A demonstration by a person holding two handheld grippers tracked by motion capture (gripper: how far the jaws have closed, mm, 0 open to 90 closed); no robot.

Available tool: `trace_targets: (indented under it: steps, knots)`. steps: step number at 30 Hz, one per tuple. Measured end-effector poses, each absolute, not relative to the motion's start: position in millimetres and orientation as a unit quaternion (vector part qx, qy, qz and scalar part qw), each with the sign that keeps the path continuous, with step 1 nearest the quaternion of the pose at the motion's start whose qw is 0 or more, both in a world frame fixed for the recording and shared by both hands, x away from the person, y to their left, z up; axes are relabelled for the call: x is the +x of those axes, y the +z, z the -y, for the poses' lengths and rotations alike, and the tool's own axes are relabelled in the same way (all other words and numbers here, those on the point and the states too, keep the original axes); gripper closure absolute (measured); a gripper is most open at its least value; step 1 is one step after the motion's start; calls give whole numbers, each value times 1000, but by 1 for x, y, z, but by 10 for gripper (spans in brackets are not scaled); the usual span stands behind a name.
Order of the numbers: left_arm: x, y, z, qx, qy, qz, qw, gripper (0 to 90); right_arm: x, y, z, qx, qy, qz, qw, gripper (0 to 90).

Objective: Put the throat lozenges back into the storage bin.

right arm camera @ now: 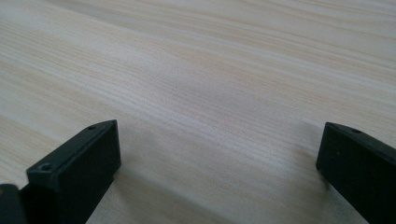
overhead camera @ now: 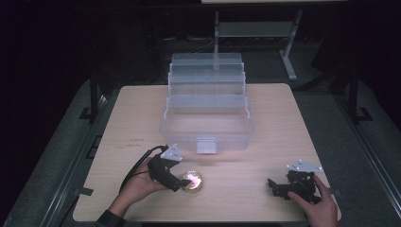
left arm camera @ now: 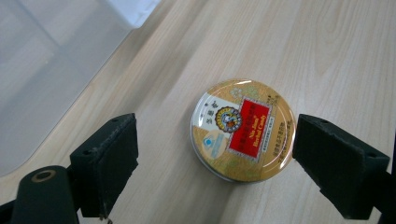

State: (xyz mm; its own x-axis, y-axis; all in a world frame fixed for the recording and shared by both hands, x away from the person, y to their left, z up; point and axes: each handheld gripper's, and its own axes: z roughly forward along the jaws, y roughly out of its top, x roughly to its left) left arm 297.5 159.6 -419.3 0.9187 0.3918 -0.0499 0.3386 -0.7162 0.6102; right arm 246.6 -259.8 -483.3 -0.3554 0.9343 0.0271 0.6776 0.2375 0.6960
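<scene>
Tin: a round, flat gold tin (left arm camera: 243, 129) with a red label panel and a small emblem on its lid lies flat on the bench (overhead camera: 283, 123), near the near edge and left of centre — in the high view it shows as a shiny disc (overhead camera: 192, 181) just right of the left gripper.
Left gripper: the left gripper (left arm camera: 215, 163) straddles the tin with its jaws spread wide; the right pad sits just beside the tin's rim, while the left pad stands apart from it with bare wood between. Nothing is clamped.
Left hand: the person's left hand (overhead camera: 137, 187) grasps the gripper body, and a black cable loops off to the left.
Box: a clear plastic tiered box (overhead camera: 207, 113) stands open at the middle of the bench, just beyond the tin, its trays stepped toward the far side — its translucent corner shows at upper left in the left gripper view.
Right gripper: the right gripper (right arm camera: 217, 172) rests low over bare wood at the near right, well apart from the tin, jaws wide with nothing between them.
Right hand: the right hand (overhead camera: 319, 205) holds it from the near side.
</scene>
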Motion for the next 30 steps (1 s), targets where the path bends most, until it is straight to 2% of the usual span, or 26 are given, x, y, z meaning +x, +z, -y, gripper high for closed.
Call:
trace_targets:
  steps: [11, 30]
  knots:
    - [296, -422, -144, 931, 31, -183, 315, 137, 247, -483, 260, 530, 316, -760, 203, 0]
    - [297, -433, -122, 952, 31, -143, 267, 135, 247, -483, 260, 530, 316, -760, 203, 0]
